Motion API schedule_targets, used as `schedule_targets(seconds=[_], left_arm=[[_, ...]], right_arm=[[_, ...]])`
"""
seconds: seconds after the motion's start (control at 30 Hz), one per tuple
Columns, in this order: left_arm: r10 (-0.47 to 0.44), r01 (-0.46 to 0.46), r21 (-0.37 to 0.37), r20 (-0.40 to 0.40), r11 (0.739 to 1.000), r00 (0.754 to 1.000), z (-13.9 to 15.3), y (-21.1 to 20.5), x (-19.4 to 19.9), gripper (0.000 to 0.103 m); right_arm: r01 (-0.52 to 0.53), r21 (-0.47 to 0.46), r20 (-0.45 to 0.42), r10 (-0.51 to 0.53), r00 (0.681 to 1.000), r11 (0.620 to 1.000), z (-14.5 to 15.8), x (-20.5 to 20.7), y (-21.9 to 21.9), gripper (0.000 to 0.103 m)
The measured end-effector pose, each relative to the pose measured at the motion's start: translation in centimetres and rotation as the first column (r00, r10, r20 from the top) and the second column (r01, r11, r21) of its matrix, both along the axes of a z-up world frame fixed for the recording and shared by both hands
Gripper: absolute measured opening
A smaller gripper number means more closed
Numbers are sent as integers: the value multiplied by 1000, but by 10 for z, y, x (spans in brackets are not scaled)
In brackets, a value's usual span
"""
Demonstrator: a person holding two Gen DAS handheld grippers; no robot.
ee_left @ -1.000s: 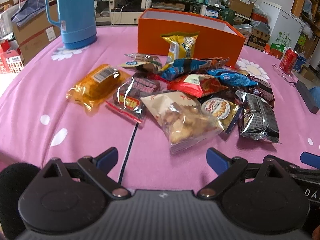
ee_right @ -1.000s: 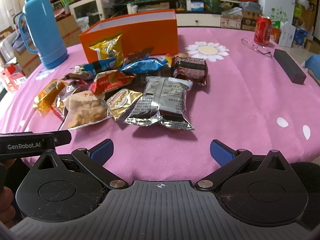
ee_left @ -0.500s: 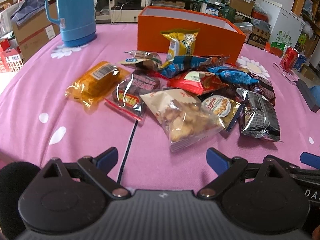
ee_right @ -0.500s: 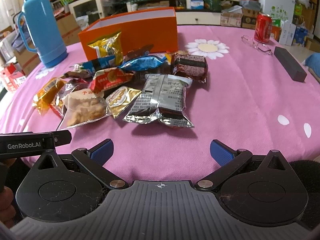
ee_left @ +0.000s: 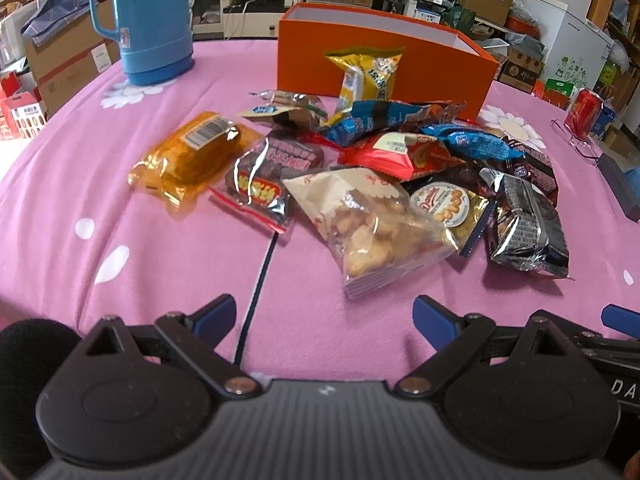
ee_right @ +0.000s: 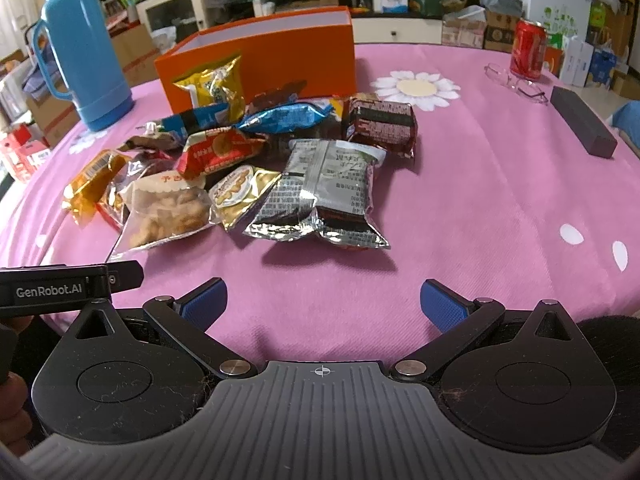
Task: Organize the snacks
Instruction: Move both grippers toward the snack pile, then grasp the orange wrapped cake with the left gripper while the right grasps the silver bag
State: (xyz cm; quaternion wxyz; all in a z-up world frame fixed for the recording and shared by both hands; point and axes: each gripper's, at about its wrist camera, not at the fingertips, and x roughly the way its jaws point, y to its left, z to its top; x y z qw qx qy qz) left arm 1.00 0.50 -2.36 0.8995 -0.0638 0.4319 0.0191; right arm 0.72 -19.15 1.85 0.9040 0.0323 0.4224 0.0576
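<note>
Our left gripper (ee_left: pixel 324 316) and right gripper (ee_right: pixel 323 300) both gape wide, nothing between the pads, above bare pink tablecloth (ee_right: pixel 480 208). Just ahead: snack pile (ee_left: pixel 372 184), loose on the cloth. Behind it: orange box (ee_left: pixel 384 56), yellow packet (ee_left: pixel 368 72) leaning against its front.

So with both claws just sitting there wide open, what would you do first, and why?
Probably reach the left claw forward to the clear bag of biscuits. It lies nearest, at the front of the snack pile, and nothing rests on it. The orange box behind the pile looks like where it belongs.
</note>
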Motion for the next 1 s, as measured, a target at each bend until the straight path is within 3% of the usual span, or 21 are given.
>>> schedule_targets(seconds=[0.37, 0.57, 0.8, 1.0], left_arm=[[11, -11, -10, -15, 1000, 1000, -5, 6, 7, 94], [55, -55, -34, 0, 998, 999, -3, 22, 14, 94], [27, -26, -35, 45, 999, 999, -6, 18, 19, 94], [-37, 42, -53, 88, 998, 995, -4, 1, 32, 94]], right_arm=[[5, 4, -18, -5, 1000, 1000, -7, 8, -1, 98], [46, -29, 39, -45, 998, 999, 2, 29, -14, 98], [68, 19, -31, -67, 997, 998, -31, 45, -30, 98], [9, -97, 26, -7, 1000, 995, -42, 43, -22, 98]])
